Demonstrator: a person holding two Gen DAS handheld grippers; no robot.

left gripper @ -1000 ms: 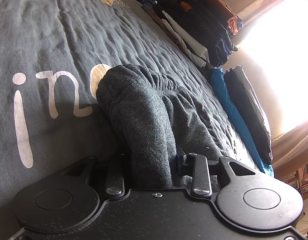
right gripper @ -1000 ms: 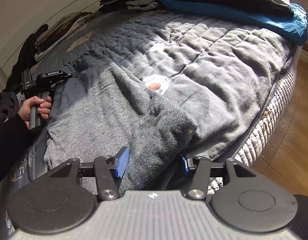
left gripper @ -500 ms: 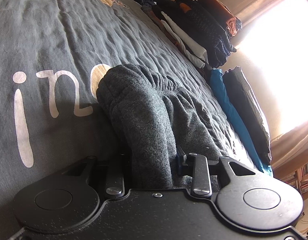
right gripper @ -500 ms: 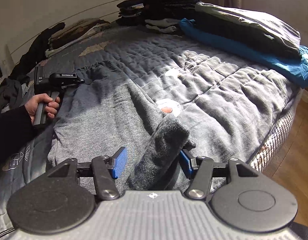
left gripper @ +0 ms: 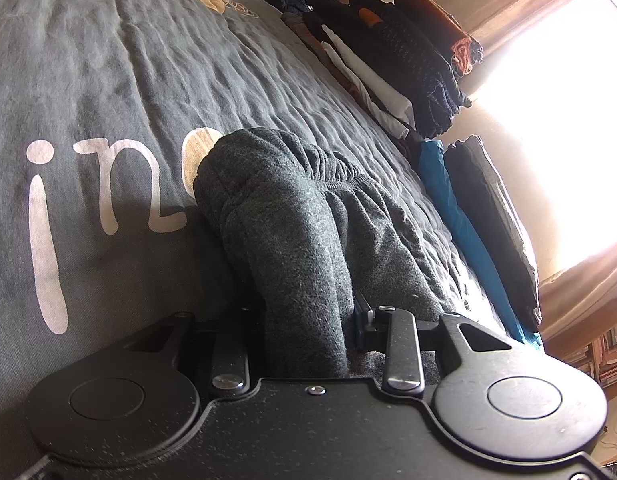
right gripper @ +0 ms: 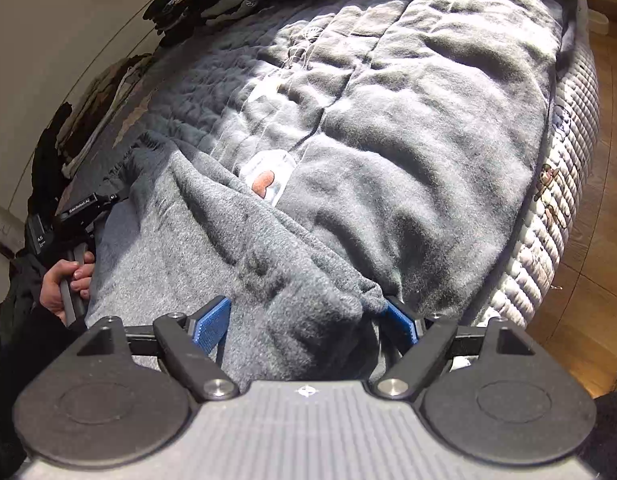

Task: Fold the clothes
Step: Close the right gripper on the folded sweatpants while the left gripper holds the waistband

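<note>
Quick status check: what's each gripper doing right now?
Left gripper: shut on the grey sweatpants.
Right gripper: open, jaws wide around a bunch of the sweatpants, not clamped.

We find a bed (right gripper: pixel 556 216) covered by a grey quilted blanket (right gripper: pixel 428 128) with pale lettering (left gripper: pixel 44 240) printed on it. Directly on the blanket lie the dark grey sweatpants (left gripper: pixel 292 216), spread toward the near edge, a blue garment (left gripper: pixel 452 216) with a dark folded item (left gripper: pixel 492 208) beside it along the far side, and a stack of folded clothes (left gripper: pixel 404 60) near the curtained window. We also note a loose heap of dark clothing (right gripper: pixel 88 112) against the wall.
</note>
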